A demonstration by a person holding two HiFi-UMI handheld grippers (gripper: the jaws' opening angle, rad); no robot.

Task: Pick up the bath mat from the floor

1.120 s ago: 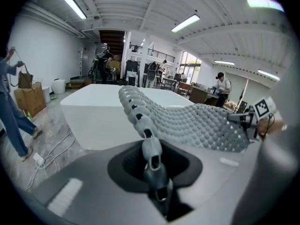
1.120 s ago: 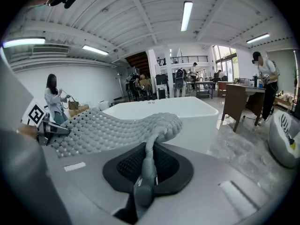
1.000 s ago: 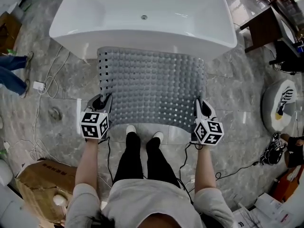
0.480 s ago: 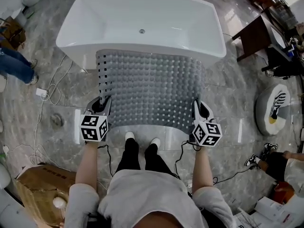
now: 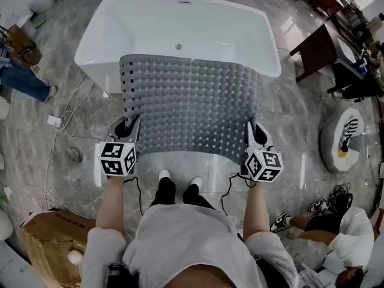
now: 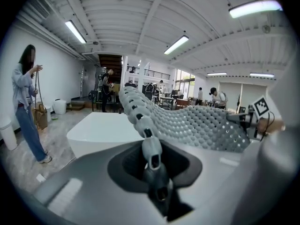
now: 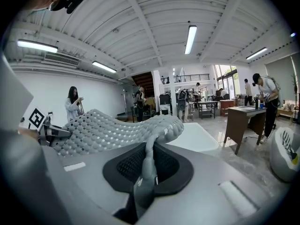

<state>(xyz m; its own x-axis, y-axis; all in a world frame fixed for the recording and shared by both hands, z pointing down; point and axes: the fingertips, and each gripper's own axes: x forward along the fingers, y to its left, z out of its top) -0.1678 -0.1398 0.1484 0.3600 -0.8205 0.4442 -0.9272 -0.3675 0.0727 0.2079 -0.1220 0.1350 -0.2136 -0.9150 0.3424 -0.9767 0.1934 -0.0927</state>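
The grey bath mat [image 5: 192, 104], bumpy and full of small holes, hangs spread out in the air between both grippers, with its far edge over the bathtub's front rim. My left gripper [image 5: 126, 128] is shut on the mat's near left corner [image 6: 151, 150]. At the mat's near right corner [image 7: 149, 172], my right gripper [image 5: 256, 135] is shut on it too. In both gripper views the mat [image 6: 197, 125] [image 7: 112, 128] arches up and away from the jaws.
A white bathtub [image 5: 180, 29] stands straight ahead on the grey marble floor. A cardboard box [image 5: 45, 242] lies at lower left, and a cable with a plug [image 5: 57, 122] to the left. A dark wooden table [image 5: 321, 44] is at right. People stand and crouch at the edges.
Both grippers have risen with the mat, which now hangs higher and reaches further over the bathtub's rim. A crouching person has come into view at lower right.
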